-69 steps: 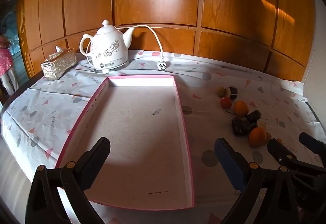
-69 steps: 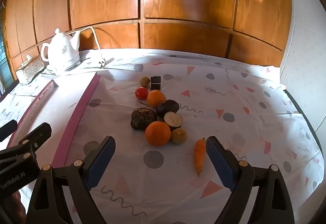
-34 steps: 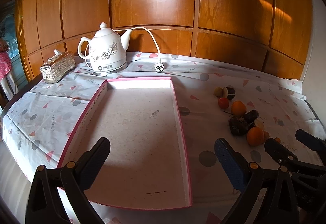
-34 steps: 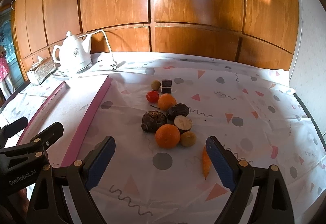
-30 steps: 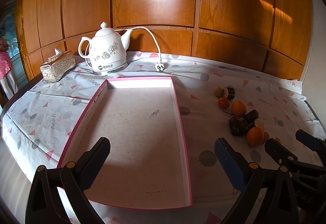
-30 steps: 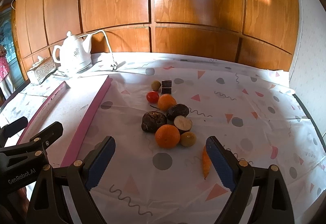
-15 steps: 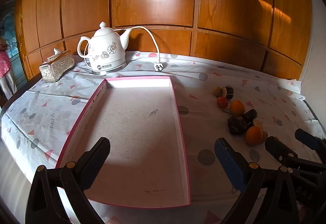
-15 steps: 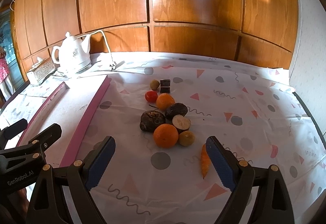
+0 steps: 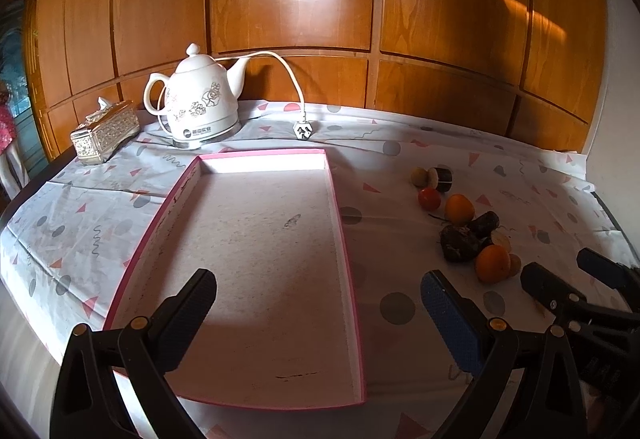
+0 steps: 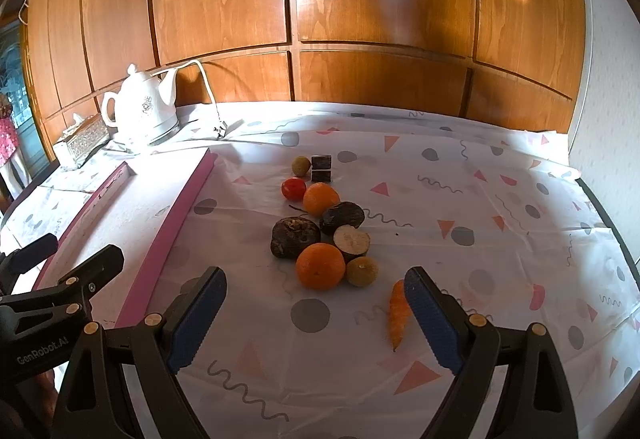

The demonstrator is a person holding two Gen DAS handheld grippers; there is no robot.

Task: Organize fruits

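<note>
A pink-rimmed shallow tray (image 9: 344, 239) lies empty on the patterned tablecloth; its right rim shows in the right wrist view (image 10: 176, 215). Right of it sits a cluster of produce: a near orange (image 10: 320, 266), a far orange (image 10: 321, 198), a red tomato (image 10: 293, 188), dark round fruits (image 10: 295, 237), a cut one (image 10: 351, 239), small yellow-green fruits (image 10: 362, 271) and a carrot (image 10: 398, 313). The cluster also shows in the left wrist view (image 9: 491, 263). My left gripper (image 9: 316, 307) is open and empty above the tray's near end. My right gripper (image 10: 314, 313) is open and empty, just short of the near orange.
A white electric kettle (image 9: 198, 111) with its cord and plug (image 9: 301, 130) stands at the back left, beside a silver tissue box (image 9: 104, 131). Wooden wall panels (image 10: 320, 19) close the back. The table's edge runs on the left (image 9: 16, 199) and right (image 10: 612, 223).
Both views have shifted slightly; the fruit cluster sits a little lower and nearer in the right wrist view than 2.3 s ago. Both grippers stay open and empty.
</note>
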